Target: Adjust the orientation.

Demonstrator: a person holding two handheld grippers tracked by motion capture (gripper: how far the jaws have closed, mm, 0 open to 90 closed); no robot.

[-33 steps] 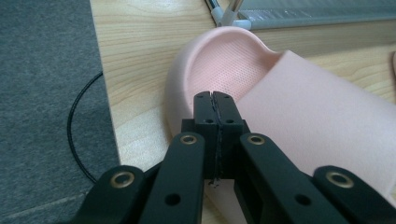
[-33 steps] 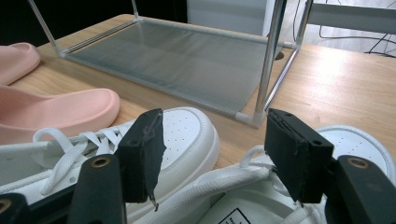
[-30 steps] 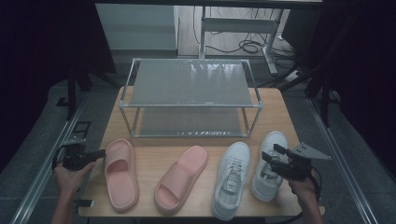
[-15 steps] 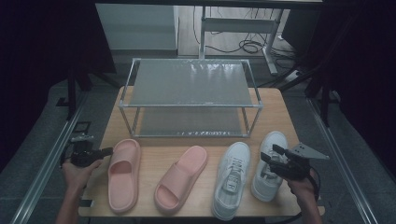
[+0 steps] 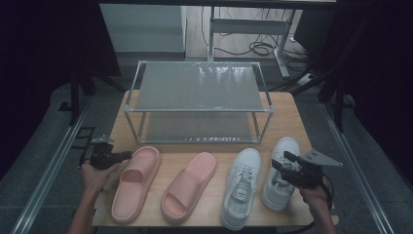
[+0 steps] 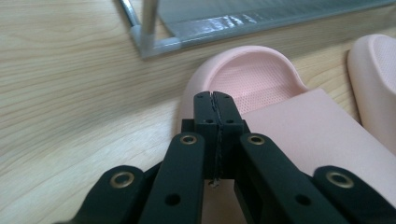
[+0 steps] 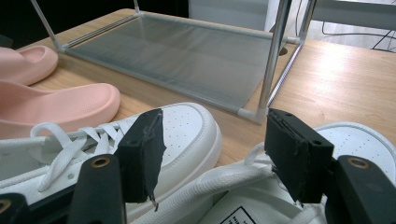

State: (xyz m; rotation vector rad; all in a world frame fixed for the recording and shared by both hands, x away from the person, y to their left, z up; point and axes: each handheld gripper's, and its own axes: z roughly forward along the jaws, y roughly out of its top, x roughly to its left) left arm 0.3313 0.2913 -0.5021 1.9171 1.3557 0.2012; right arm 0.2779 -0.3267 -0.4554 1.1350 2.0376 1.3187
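Left tool (image 5: 124,155) pinched tight, nothing between the jaws, tips at the toe end of the left slipper (image 5: 135,182) near the surface's (image 5: 292,117) left edge; likely nosing in to nudge or line up the slipper. Right tool (image 5: 284,162) spread wide over the collar of the right sneaker (image 5: 281,171), jaws straddling the opening, apparently set for a grab. Second slipper (image 5: 189,185) and left sneaker (image 5: 241,187) lie between. Rack (image 5: 197,87) stands behind, both shelves bare. Contact at either tool hard to confirm; sneaker heel hidden by the hand.
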